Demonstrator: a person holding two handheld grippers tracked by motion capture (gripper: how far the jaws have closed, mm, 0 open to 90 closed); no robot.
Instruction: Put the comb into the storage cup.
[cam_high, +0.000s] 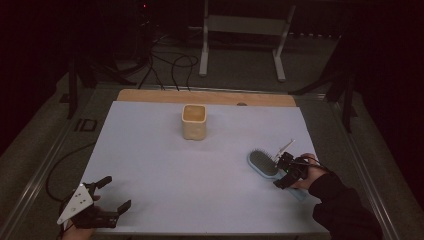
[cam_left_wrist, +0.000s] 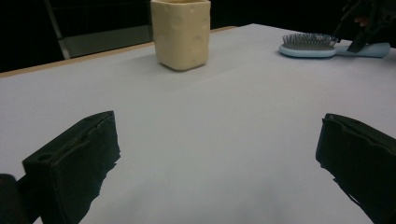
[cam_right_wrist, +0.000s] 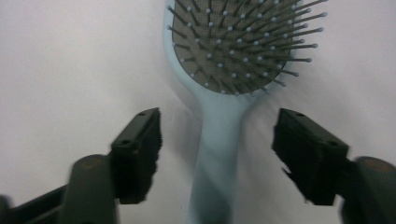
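One hairbrush (cam_right_wrist: 219, 116) lies between the spread right gripper (cam_right_wrist: 217, 144); one cup (cam_high: 194, 121); left gripper (cam_left_wrist: 217, 158) spread.

Two black jaws of the left gripper (cam_left_wrist: 217, 168) are seen rising from the bottom edge, set wide apart, with nothing but bare surface between them. A pale lavender-white table top (cam_left_wrist: 210, 121) is spread across most of the view, and a strip of light wood is seen along its far edge at the left. A cream-yellow, square-sided cup with a dimpled wall (cam_left_wrist: 181, 33) is stood upright at the far middle. A light blue plastic hairbrush with grey bristles (cam_left_wrist: 309, 45) is laid bristles up at the far right, well apart from the cup. Its handle is crossed by the other black gripper (cam_left_wrist: 362, 28), held there by a hand.
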